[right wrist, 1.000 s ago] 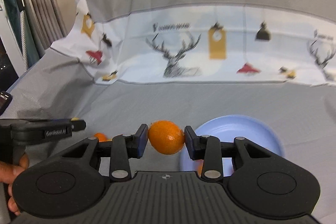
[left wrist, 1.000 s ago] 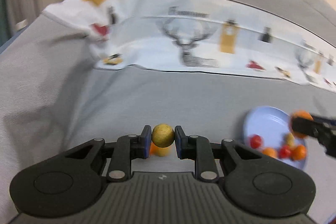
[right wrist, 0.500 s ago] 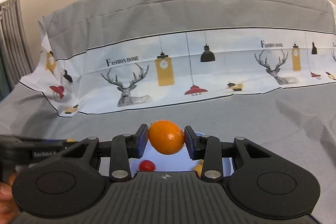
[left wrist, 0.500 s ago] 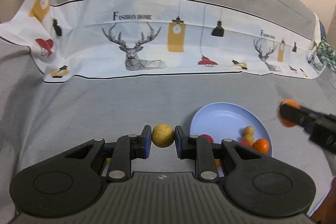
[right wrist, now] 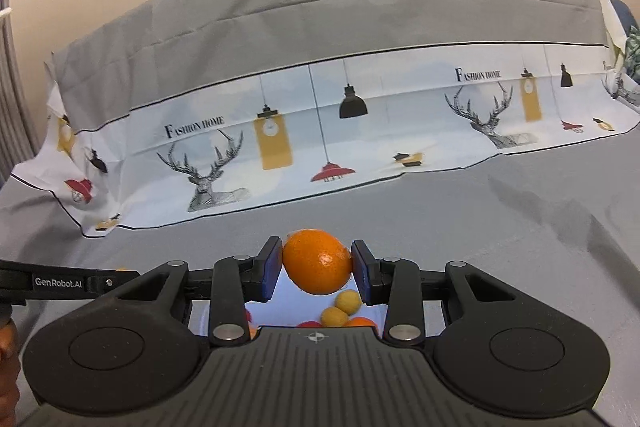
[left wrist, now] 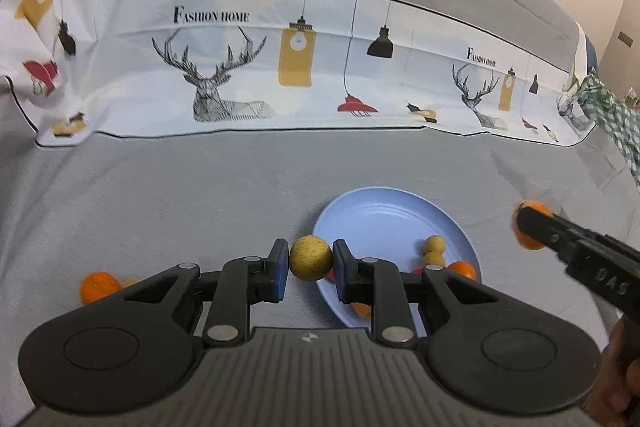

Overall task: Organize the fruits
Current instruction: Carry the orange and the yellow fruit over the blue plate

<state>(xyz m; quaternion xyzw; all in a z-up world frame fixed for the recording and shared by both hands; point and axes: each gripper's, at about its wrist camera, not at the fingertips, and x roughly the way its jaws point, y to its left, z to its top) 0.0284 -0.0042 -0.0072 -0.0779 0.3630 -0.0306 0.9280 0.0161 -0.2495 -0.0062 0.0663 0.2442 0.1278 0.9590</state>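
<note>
My left gripper (left wrist: 310, 259) is shut on a small tan-yellow round fruit (left wrist: 310, 257), held just left of the light blue plate (left wrist: 384, 219). The plate holds two tan fruits (left wrist: 434, 250), an orange (left wrist: 464, 269) and red fruits partly hidden behind my fingers. My right gripper (right wrist: 318, 267) is shut on an orange (right wrist: 318, 261) above the plate (right wrist: 280, 291); it shows at the right of the left wrist view (left wrist: 530, 227). Another orange (left wrist: 98, 285) lies on the grey cloth at the left.
A grey cloth (left wrist: 180, 195) covers the surface. A white printed cloth with deer and lamps (left wrist: 280, 75) runs along the back. A green checked cloth (left wrist: 612, 115) lies at the far right. The left gripper's side (right wrist: 60, 283) shows in the right wrist view.
Both grippers have swung right and forward, each still holding its fruit. The plate now sits just right of my left gripper and under my right gripper.
</note>
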